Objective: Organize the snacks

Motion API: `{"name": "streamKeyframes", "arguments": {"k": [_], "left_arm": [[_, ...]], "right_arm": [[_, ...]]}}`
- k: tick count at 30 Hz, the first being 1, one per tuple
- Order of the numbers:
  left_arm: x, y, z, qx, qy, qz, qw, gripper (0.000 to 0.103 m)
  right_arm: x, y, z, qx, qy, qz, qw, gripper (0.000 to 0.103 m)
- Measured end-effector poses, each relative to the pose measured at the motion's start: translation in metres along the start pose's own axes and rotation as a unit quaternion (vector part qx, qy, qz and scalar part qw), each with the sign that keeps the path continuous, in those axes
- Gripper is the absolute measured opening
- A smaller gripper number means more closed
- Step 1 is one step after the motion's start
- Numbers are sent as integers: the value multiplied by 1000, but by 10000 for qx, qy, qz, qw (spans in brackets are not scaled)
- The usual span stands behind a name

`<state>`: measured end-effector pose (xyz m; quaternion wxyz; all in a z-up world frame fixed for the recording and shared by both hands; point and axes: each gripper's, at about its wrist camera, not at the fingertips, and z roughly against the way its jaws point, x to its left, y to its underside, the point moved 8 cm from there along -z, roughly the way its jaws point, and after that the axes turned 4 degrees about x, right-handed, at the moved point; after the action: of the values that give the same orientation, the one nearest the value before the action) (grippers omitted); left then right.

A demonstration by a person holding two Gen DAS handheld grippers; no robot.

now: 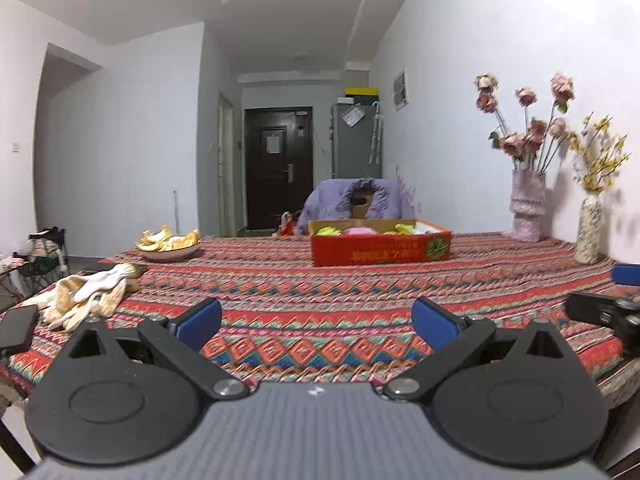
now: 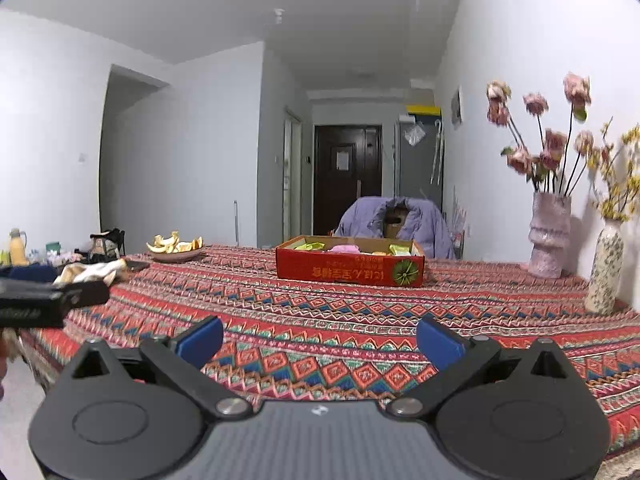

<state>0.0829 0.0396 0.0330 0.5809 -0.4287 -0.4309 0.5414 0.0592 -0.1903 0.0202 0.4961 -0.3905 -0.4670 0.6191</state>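
red snack box (image 1: 381,245) mid-table | gloves (image 1: 86,296), peel plate (image 1: 169,254) left (well apart); vases (image 1: 527,208) right

I'm looking at a tablecloth (image 1: 320,292) with red, blue and teal zigzag-diamond stripes, and a red box (image 1: 381,245) with a green round print. My gripper pads (image 1: 199,322) are blue, the vase (image 1: 527,209) is pale pink and the draped jacket (image 1: 352,200) is lavender.

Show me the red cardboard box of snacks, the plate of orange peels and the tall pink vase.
Red cardboard box (image 2: 348,274): right wrist view, front wall.
Plate of orange peels (image 1: 168,255): left wrist view, plate's front rim.
Tall pink vase (image 2: 549,236): right wrist view, body.
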Motion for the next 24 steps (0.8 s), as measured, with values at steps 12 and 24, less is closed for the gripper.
{"name": "streamKeyframes", "arguments": {"k": [12, 24], "left_arm": [[9, 23, -8, 207, 17, -12, 9998, 103], [8, 18, -3, 139, 77, -3, 9999, 103]], "right_arm": [[-3, 8, -4, 32, -50, -242, 9997, 103], [4, 8, -6, 88, -188, -146, 9997, 103]]}}
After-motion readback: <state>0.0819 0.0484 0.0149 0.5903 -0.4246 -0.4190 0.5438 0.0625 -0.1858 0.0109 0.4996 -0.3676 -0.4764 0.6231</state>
